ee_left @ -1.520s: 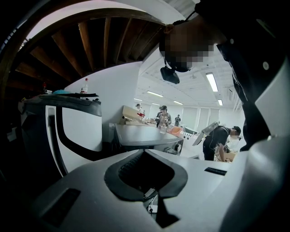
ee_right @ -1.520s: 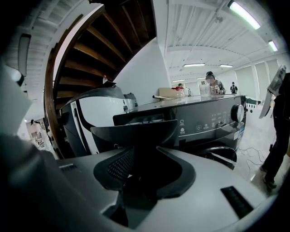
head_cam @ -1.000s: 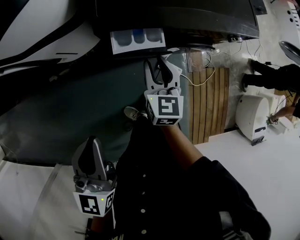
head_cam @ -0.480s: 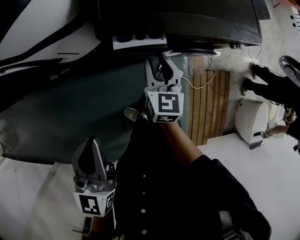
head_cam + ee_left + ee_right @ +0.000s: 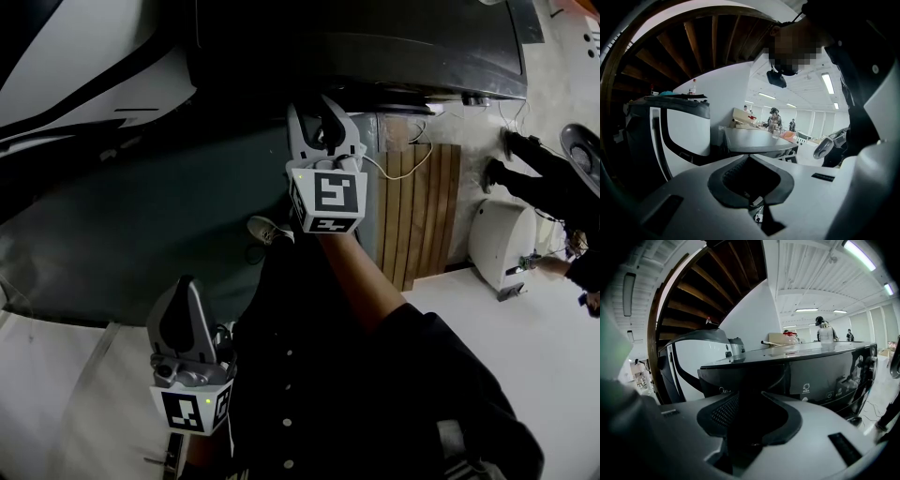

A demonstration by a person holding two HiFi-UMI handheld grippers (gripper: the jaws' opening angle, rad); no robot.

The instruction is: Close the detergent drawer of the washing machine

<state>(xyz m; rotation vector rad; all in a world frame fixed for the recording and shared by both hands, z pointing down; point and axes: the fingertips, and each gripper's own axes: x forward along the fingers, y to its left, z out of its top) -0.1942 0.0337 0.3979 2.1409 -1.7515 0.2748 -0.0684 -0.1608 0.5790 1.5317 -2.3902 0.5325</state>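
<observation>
The dark washing machine [image 5: 356,47] fills the top of the head view. No white drawer sticks out of its front edge. My right gripper [image 5: 314,105] reaches up to that front edge with its two fingers apart and nothing between them. In the right gripper view the gripper [image 5: 750,394] sits close against the dark drawer front [image 5: 740,376], which lies level with the control panel [image 5: 825,376]. My left gripper [image 5: 183,286] hangs low at the left, away from the machine, fingers together and empty. In its own view the left gripper [image 5: 750,157] points past a white appliance [image 5: 684,131].
A white and black appliance [image 5: 75,66] stands left of the machine. A wooden slatted mat [image 5: 417,206] and a white device [image 5: 502,234] lie on the floor at the right. A person [image 5: 553,169] stands at the far right. My shoe [image 5: 267,228] is below the machine.
The white drawer with its compartments stuck out a second ago, showed only a strip half a second ago, and is now out of sight. My right gripper moved toward the machine with it.
</observation>
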